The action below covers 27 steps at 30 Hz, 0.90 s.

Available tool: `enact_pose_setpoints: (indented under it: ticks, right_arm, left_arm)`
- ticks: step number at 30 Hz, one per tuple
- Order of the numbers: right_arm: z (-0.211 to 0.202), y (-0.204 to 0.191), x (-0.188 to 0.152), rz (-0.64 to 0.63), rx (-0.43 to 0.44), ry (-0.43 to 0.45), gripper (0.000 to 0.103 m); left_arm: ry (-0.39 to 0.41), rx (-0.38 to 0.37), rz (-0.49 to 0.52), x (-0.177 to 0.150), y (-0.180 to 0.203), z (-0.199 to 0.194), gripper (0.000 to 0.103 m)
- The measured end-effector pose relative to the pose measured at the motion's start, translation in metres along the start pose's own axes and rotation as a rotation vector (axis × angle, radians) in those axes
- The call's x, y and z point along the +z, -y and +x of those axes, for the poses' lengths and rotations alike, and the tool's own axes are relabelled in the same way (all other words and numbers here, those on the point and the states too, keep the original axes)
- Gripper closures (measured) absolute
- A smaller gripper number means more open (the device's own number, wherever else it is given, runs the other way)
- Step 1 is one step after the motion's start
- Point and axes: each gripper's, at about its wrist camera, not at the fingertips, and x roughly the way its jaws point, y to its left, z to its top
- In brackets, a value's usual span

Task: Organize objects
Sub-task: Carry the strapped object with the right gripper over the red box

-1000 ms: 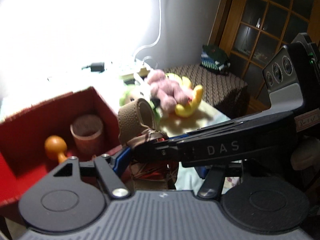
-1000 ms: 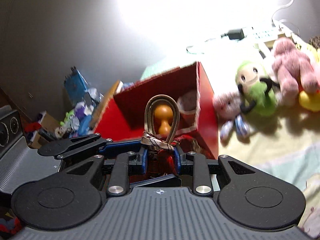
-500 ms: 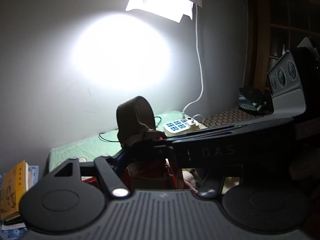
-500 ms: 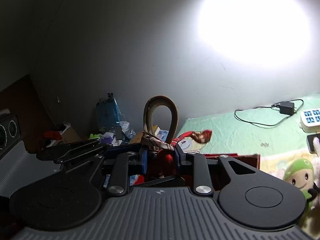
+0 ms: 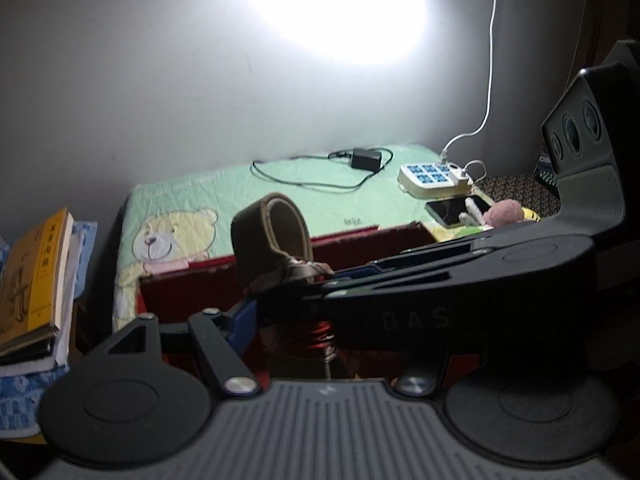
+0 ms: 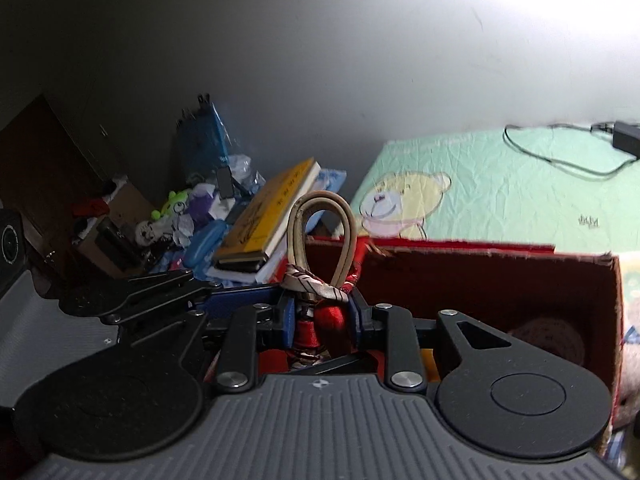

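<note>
A red bundle (image 6: 320, 320) with a tan strap loop (image 6: 324, 236) and a striped scarf tied at its base hangs over a red cardboard box (image 6: 480, 276). My right gripper (image 6: 320, 312) is shut on the bundle, its blue pads pressing on both sides. My left gripper (image 5: 288, 312) grips the same bundle from the side. Its left pad lies against the fabric, and its other finger is hidden behind the right gripper's body (image 5: 460, 276). The loop (image 5: 276, 232) sticks up above both. A dim brown cup (image 6: 548, 336) sits inside the box.
The box stands on a green bear-print mat (image 5: 280, 196). A stack of books (image 5: 36, 280) lies to its left, with a cluttered pile (image 6: 172, 216) beyond. A power strip (image 5: 432, 174), a phone (image 5: 456, 208), a charger with cable (image 5: 366, 158) and plush toys (image 5: 504, 214) lie at the right.
Both grippers carried the bundle sideways together. The views swung from the box's inside and the plush toys up to the wall, then down to the box's side and the books. Both grips are unchanged.
</note>
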Motion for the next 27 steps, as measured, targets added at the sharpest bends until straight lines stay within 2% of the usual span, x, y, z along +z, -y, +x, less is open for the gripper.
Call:
enact_pose_setpoints:
  ticks: [7,15,16,19,22,27]
  right_arm:
    - [0.039,0.014,-0.015,0.085,-0.039,-0.210,0.075]
    - [0.064,0.031,-0.020,0.185,-0.053,-0.338,0.075]
    - [0.065,0.034,-0.020,0.200,-0.071,-0.349,0.075]
    - [0.068,0.041,-0.022,0.262,-0.094,-0.382,0.075]
    - [0.066,0.044,-0.025,0.285,-0.128,-0.391,0.074]
    - [0.060,0.037,-0.027,0.254,-0.208,-0.390,0.074]
  left_arm:
    - [-0.166,-0.037,-0.078,-0.018,-0.017,0.039,0.041]
    - [-0.288,-0.048,-0.144,-0.024,-0.035,0.070,0.039]
    - [-0.293,-0.026,-0.136,-0.024,-0.035,0.070,0.036]
    - [-0.312,0.063,-0.065,-0.025,-0.027,0.076,0.038]
    - [-0.320,0.066,-0.047,-0.023,-0.024,0.077,0.032]
    - [-0.353,0.127,0.001,-0.020,-0.015,0.086,0.029]
